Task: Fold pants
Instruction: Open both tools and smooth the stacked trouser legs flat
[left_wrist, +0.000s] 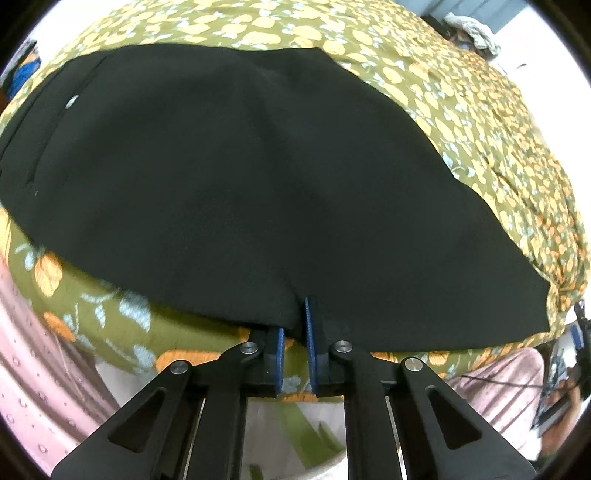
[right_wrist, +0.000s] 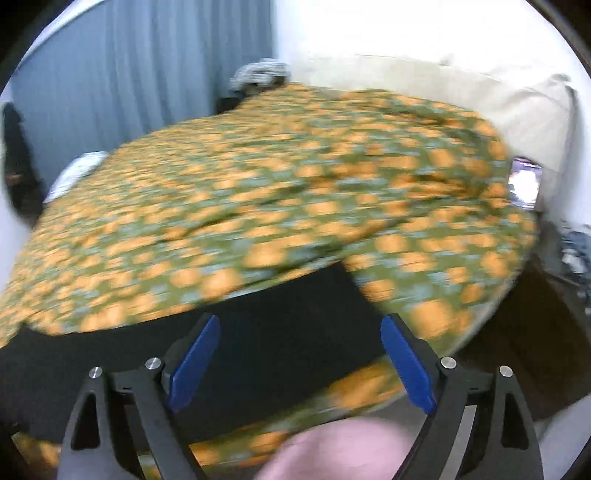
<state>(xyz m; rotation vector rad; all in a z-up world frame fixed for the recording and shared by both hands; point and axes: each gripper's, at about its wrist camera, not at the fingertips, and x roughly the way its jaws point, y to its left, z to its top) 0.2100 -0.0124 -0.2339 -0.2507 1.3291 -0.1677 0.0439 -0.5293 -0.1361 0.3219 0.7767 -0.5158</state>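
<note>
At 6 o'clock in the left wrist view, left gripper (left_wrist: 295, 332): blue-padded fingers (left_wrist: 309, 332) drawn close together, pinching the near hem of the black pants (left_wrist: 240, 177). Cloth bunches into a small fold between the pads and covers the tip of the left-hand finger.

Pants lie flat and spread on the floral bedspread (left_wrist: 461, 110), olive with orange and pale blue print. Long axis runs roughly 9 to 4 o'clock across the view; a seam or pocket line with a small pale mark sits at 9–10 o'clock, and the other end tapers to a corner at 4 o'clock. Far edge straight along 12 o'clock. Which end is the waist: cannot tell for sure.

Right wrist view, heavily motion-blurred. Right gripper (right_wrist: 299, 354) at 6 o'clock, jaws spread wide, nothing between the blue pads (right_wrist: 194, 363). Black pants (right_wrist: 288, 332) form a dark band just under and beyond the fingers, running 8 to 3 o'clock, with bedspread (right_wrist: 258, 184) beyond it. Contact between fingers and cloth: cannot tell.

Outward: blue-grey curtain (right_wrist: 129, 74) at 10–11 o'clock, cream pillow (right_wrist: 498, 103) at 1–2 o'clock, pink fabric (right_wrist: 343, 450) at 6 o'clock.
</note>
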